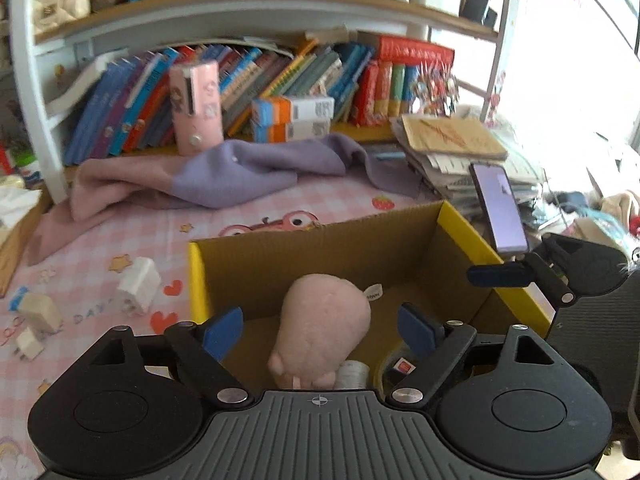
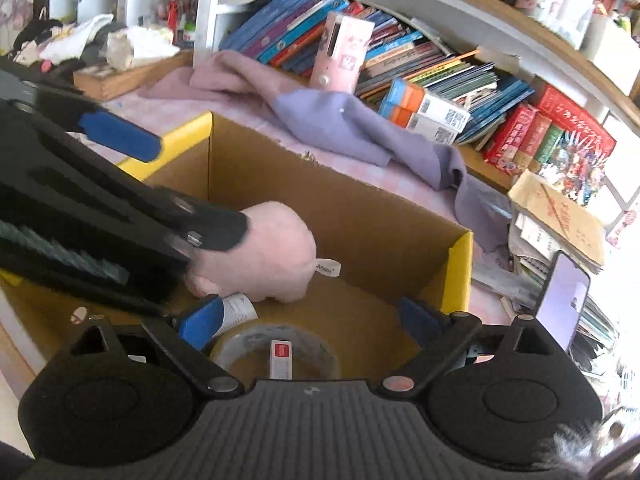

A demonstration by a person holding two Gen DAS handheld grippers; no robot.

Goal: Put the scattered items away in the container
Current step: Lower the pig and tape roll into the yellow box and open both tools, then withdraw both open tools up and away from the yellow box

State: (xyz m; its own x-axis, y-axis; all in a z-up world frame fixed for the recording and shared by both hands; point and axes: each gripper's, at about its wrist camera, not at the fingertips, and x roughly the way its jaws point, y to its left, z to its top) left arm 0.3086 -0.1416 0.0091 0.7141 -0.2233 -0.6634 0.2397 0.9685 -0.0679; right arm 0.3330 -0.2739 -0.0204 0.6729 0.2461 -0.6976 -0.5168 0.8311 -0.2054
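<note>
Both the left gripper (image 1: 320, 330) and right gripper (image 2: 308, 320) gape empty over the cardboard box (image 1: 460, 224); withdrawing carelessly could snag the pink plush toy (image 1: 326, 320).

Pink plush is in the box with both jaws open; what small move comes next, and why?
Probably lift the left gripper clear of the cardboard box. Its jaws stand apart from the pink plush, which lies inside, while white plug adapters remain on the pink cloth outside.

Pale pink plush toy (image 1: 324, 328) inside brown corrugated cardboard box (image 1: 320, 256) edged in bright yellow. Pink checked tablecloth (image 1: 132, 232) printed with stars, hearts, strawberries. Crumpled cloth (image 1: 224, 176) half pink, half lilac. Blue pads on black grippers.
</note>
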